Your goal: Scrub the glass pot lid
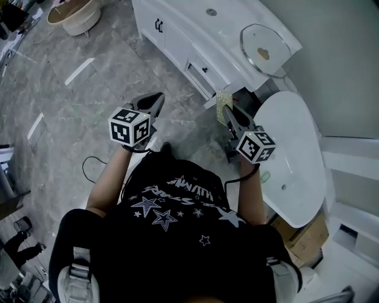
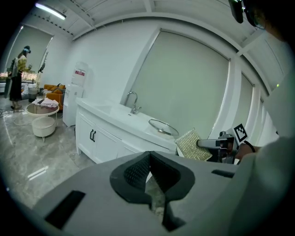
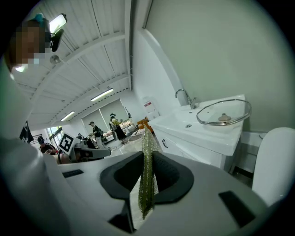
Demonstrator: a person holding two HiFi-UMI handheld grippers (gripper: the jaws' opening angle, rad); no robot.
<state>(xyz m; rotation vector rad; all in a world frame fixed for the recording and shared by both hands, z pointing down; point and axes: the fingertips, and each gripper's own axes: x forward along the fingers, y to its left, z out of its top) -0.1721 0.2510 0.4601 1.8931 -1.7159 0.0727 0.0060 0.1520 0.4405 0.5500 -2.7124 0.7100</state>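
Right gripper view: right claw (image 3: 146, 159), clamped on a gold mesh scrub pad (image 3: 147, 184), faces the round metal-rimmed glass pot lid (image 3: 224, 117) ahead-right.

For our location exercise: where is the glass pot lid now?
In the head view's upper right, the glass pot lid lies on the white counter, right of the sink basin.

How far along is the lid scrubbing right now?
Done: the right gripper is clamped on the gold scrub pad. In hand: both grippers are held short of the counter, the left gripper shut and empty. Left: the glass lid lies there untouched, so all scrubbing remains.
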